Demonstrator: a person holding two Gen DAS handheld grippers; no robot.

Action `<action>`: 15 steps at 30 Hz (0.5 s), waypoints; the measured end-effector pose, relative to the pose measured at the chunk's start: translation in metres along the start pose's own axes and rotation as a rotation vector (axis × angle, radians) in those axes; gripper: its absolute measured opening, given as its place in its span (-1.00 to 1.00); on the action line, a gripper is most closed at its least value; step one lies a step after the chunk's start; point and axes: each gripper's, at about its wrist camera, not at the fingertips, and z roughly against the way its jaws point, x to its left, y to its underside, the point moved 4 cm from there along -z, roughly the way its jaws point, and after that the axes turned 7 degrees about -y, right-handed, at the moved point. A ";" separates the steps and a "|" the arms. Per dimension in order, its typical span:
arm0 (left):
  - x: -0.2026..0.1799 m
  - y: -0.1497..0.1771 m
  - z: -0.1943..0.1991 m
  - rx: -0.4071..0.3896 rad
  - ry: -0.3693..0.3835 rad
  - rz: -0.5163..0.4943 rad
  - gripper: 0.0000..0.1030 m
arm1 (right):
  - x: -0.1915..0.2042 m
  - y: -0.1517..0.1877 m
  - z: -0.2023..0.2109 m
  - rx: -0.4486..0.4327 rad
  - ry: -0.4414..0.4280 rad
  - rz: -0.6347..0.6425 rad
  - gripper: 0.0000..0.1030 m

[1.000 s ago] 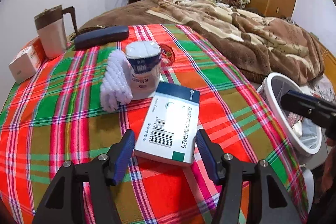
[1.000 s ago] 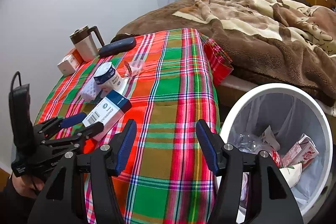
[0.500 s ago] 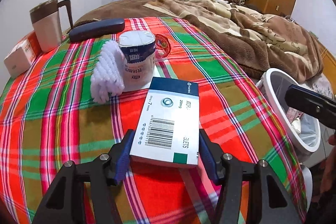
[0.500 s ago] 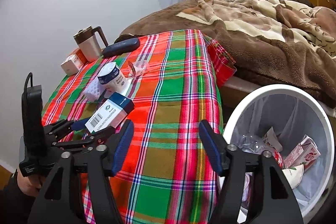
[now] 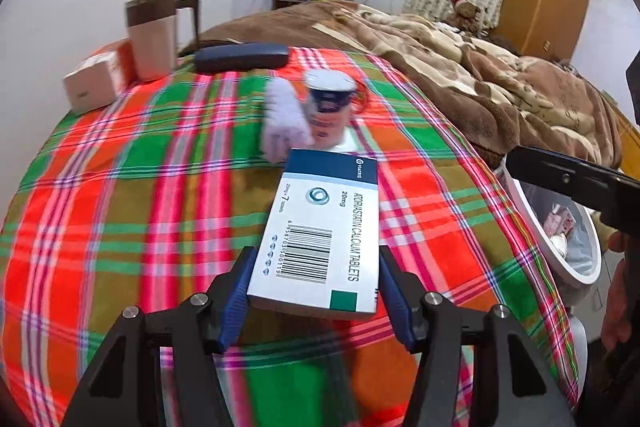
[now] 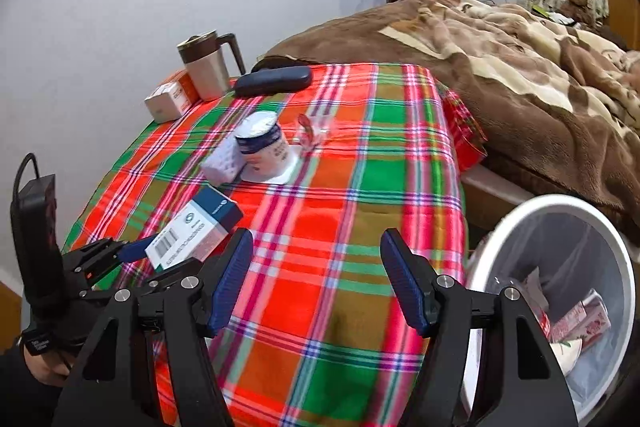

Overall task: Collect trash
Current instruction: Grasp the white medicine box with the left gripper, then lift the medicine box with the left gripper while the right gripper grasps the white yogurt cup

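The left claw (image 5: 314,291) grips a pill box (image 5: 320,235) between its blue pads, holding it above the plaid desk (image 5: 140,187). The right claw (image 6: 316,283) is spread wide with nothing in it, over the desk edge beside the white bin (image 6: 560,211) that holds trash.

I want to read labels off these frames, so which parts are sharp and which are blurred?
Left wrist view: the tablet box between the left gripper's fingers is sharp, print readable; the white cup and tablecloth smear. Right wrist view: mild blur, box lettering unreadable; both views bend straight lines.
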 end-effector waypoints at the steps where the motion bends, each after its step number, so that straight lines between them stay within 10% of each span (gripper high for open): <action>1: 0.006 -0.001 0.002 -0.004 -0.008 0.013 0.14 | 0.002 -0.001 -0.002 0.004 -0.002 0.003 0.31; 15: 0.056 -0.014 0.004 -0.039 -0.095 0.110 0.15 | 0.028 -0.038 -0.047 0.025 -0.005 0.011 0.31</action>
